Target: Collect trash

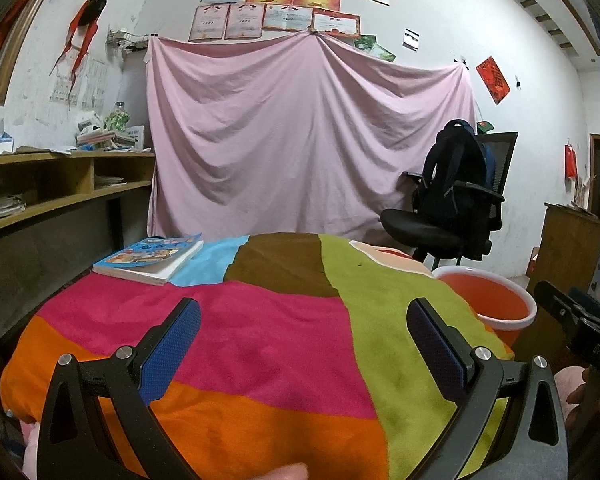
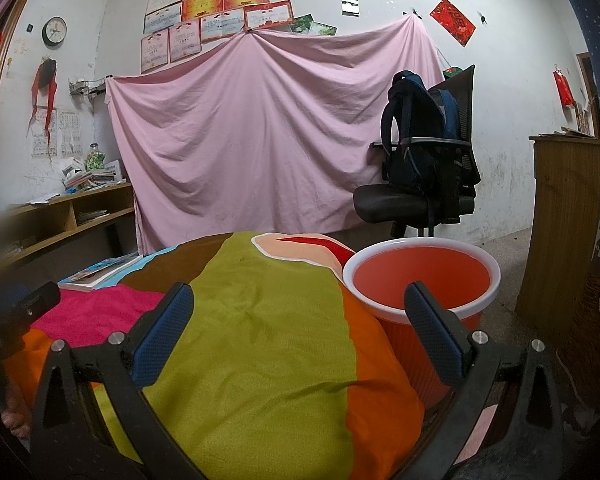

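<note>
Left wrist view: left gripper (image 1: 303, 322) above a colour-block blanket (image 1: 260, 344), jaws wide, nothing between them. Picture book (image 1: 150, 256) lies at the blanket's far left; cover writing unreadable. Orange bin (image 1: 496, 300) sits off the blanket's right edge.

Right wrist view: right gripper (image 2: 298, 308) jaws wide, empty. Orange bin (image 2: 420, 276) just beside the blanket (image 2: 260, 320). Wall certificates (image 2: 216, 12) too small to read.

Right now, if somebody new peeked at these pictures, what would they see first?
Probably the colour-block blanket, spread across the middle under both open grippers. Next comes the big pink sheet hanging on the back wall. Then the orange bucket with a white rim, standing just past the blanket's right edge.
</note>
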